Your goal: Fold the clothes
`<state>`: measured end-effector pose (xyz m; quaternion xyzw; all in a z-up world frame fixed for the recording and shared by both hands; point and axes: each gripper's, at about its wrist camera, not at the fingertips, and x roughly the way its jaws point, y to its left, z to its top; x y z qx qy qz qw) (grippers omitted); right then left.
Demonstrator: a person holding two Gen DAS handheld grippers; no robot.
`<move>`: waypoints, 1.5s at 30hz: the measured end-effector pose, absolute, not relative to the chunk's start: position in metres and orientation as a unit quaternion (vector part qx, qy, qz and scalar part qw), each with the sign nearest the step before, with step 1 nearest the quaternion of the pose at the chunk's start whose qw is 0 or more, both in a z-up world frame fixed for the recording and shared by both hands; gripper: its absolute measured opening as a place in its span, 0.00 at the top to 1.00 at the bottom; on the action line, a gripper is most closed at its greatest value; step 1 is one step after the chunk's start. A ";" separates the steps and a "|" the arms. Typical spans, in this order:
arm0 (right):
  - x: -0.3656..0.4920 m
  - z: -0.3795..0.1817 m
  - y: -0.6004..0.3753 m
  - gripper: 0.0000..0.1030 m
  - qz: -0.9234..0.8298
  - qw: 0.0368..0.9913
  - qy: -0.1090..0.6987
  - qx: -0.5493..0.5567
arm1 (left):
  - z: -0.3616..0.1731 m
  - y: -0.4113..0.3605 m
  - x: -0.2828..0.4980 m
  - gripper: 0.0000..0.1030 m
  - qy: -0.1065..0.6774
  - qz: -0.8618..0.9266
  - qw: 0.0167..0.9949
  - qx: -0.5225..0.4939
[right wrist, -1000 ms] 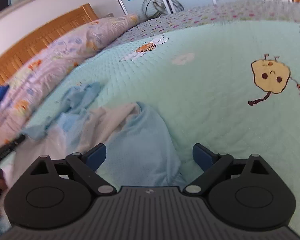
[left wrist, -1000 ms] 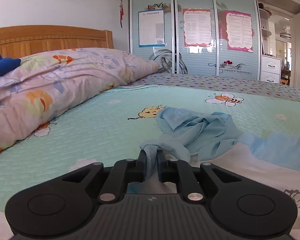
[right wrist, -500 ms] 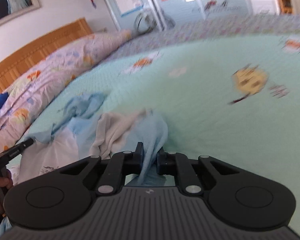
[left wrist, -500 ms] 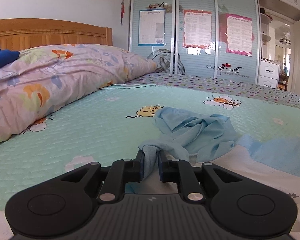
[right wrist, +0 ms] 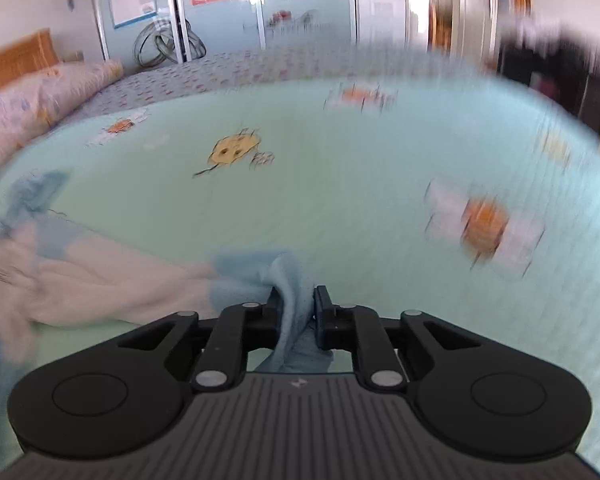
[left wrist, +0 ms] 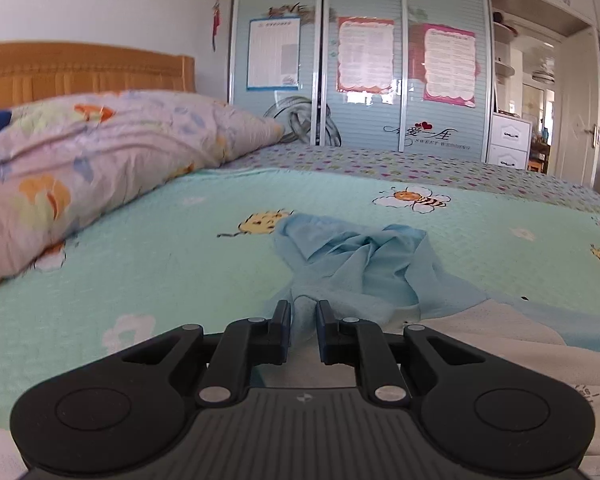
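Now the left gripper [left wrist: 303, 310] pinches a blue sleeve of the shirt [left wrist: 364, 268], which lies crumpled on the green bedspread [left wrist: 160, 264]; the right gripper [right wrist: 296, 300] grips another blue fold, its jaws easing apart, the view blurred

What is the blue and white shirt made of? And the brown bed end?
The light blue and white shirt looks like soft, thin, matte knit cloth: it bunches into limp folds. The orange-brown headboard looks like smooth varnished wood, though laminate is possible.
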<state>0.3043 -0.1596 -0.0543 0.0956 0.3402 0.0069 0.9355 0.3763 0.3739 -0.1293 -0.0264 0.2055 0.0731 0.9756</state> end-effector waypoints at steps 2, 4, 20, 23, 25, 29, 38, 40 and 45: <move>0.298 -0.038 -0.160 0.56 0.035 0.947 0.294 0.126 | -0.131 0.377 0.377 0.85 0.210 0.072 0.974 -0.034; 0.293 -0.014 -0.157 0.20 0.045 0.962 0.232 0.135 | -0.131 0.381 0.378 0.85 0.213 0.071 0.973 -0.043; 0.520 -0.081 0.028 0.13 0.437 0.792 0.399 0.147 | -0.146 0.413 0.383 0.85 0.230 0.043 0.960 -0.154; 0.548 -0.091 0.051 0.13 0.457 0.779 0.406 0.142 | -0.149 0.415 0.387 0.85 0.235 0.034 0.957 -0.166; 0.560 -0.101 0.055 0.13 0.471 0.766 0.412 0.145 | -0.150 0.415 0.389 0.85 0.238 0.027 0.956 -0.168; 0.579 -0.123 0.052 0.14 0.484 0.740 0.444 0.143 | -0.151 0.417 0.392 0.85 0.241 0.009 0.955 -0.175; 0.572 -0.142 0.035 0.13 0.535 0.692 0.438 0.208 | -0.116 0.478 0.381 0.84 0.141 0.067 0.962 -0.223; 0.569 -0.140 0.037 0.13 0.540 0.684 0.442 0.211 | -0.110 0.489 0.378 0.80 0.126 0.077 0.962 -0.231; 0.566 -0.136 0.045 0.14 0.541 0.686 0.453 0.181 | -0.114 0.481 0.378 0.72 0.230 0.051 0.963 -0.132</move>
